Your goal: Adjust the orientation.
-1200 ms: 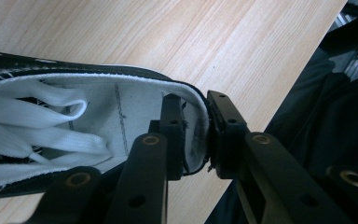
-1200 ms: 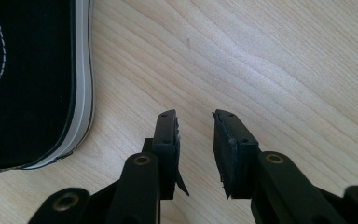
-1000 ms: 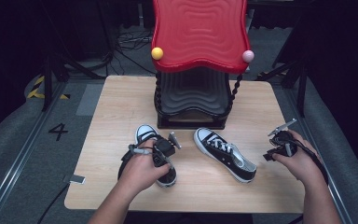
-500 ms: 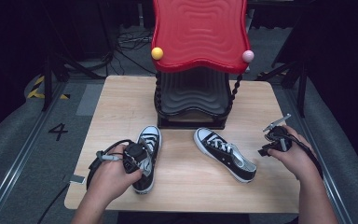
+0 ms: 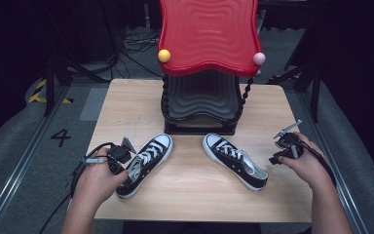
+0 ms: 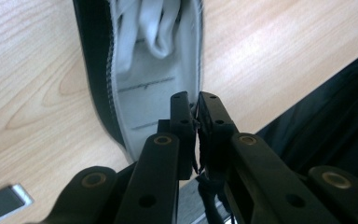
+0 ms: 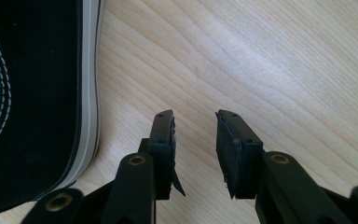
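Two black canvas sneakers with white laces lie on the wooden table (image 5: 195,195). My left gripper (image 5: 125,169) holds the left sneaker (image 5: 148,158) at its heel end; in the left gripper view my left gripper (image 6: 196,105) has its jaws pinched on the thin side wall of the sneaker (image 6: 149,70), and they have just been closing. The right sneaker (image 5: 236,158) lies with its toe towards the stand. My right gripper (image 5: 275,158) hovers just right of its heel. In the right gripper view my right gripper (image 7: 195,123) stands open over bare wood, the sneaker (image 7: 37,93) to its left.
A black wavy stand with a red top (image 5: 207,34) occupies the back middle of the table, a yellow ball (image 5: 164,55) and a pink ball (image 5: 258,58) at its corners. The table's near edge lies close behind the left sneaker's heel. Grey floor surrounds the table.
My left hand has moved left, swinging the left sneaker's heel towards the left front so its toe now points up and right. The right hand has stayed in place.
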`<act>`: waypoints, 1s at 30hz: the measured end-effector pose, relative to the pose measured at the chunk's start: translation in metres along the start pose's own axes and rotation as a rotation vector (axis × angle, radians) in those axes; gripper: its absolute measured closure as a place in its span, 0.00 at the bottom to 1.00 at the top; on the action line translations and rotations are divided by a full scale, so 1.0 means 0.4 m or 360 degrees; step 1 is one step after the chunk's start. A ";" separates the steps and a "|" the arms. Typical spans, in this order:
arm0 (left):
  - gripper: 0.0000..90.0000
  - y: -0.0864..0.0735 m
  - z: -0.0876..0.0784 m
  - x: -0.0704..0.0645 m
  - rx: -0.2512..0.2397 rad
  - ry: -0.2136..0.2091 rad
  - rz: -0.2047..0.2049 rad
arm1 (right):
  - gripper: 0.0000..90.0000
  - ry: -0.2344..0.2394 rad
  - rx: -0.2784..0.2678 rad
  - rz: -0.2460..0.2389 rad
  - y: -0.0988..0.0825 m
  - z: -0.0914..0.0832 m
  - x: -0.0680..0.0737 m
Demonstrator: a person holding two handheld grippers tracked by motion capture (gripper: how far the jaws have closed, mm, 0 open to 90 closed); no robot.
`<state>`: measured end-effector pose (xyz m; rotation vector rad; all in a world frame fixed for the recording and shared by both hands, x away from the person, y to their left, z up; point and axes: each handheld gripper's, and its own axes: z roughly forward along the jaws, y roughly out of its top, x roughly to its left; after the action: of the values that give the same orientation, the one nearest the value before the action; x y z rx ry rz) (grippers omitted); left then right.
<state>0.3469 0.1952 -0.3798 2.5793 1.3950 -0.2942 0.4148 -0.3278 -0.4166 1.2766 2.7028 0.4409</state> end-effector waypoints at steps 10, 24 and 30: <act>0.67 0.016 -0.004 -0.021 -0.0139 -0.0104 0.0080 | 0.75 -0.0003 0.0006 0.0025 -0.012 0.001 -0.005; 0.81 0.050 0.068 -0.002 -0.0310 -0.0051 0.0039 | 0.73 0.0010 0.0017 0.0021 -0.010 0.019 0.002; 0.83 0.078 0.110 -0.003 -0.0354 -0.0023 0.0068 | 0.73 0.0009 0.0018 0.0027 -0.011 0.023 0.000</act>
<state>0.3691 0.1659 -0.4195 2.4171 1.2866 -0.1418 0.4135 -0.3285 -0.4267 1.3040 2.7048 0.4323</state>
